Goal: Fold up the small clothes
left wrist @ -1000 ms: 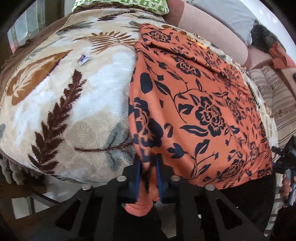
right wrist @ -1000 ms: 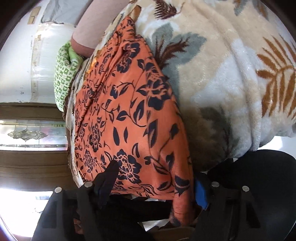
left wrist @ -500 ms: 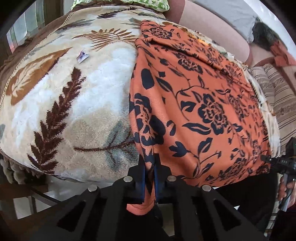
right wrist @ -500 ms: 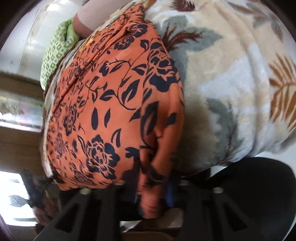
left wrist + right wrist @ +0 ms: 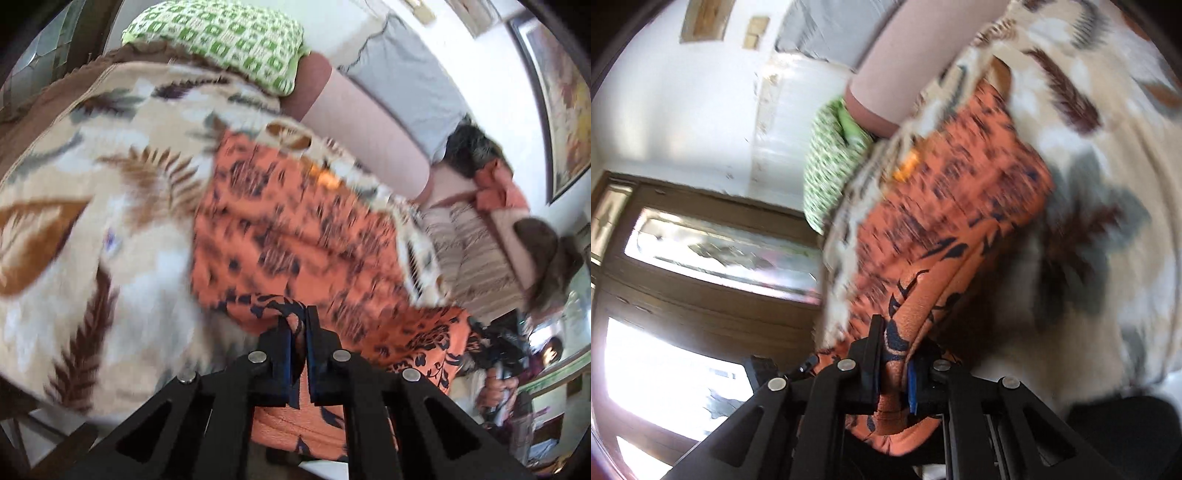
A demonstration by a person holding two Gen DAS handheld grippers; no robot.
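An orange garment with a dark floral print lies on a leaf-patterned blanket, its near edge lifted off it. My left gripper is shut on the garment's near left corner, and cloth hangs below the pads. At the near right corner my right gripper pinches a bunched fold of the same garment, its jaws closing tight on it. In the left wrist view the right gripper shows at the far right, held by a hand. Motion blurs the far part of the cloth.
A green checked pillow and a pink bolster lie behind the blanket. Striped cushions sit to the right. A wooden door with glass panes stands left of the bed. The blanket's front edge drops off below the grippers.
The right gripper went from open to shut on the cloth. Both grippers rose and tilted up, lifting the garment's near edge off the blanket.
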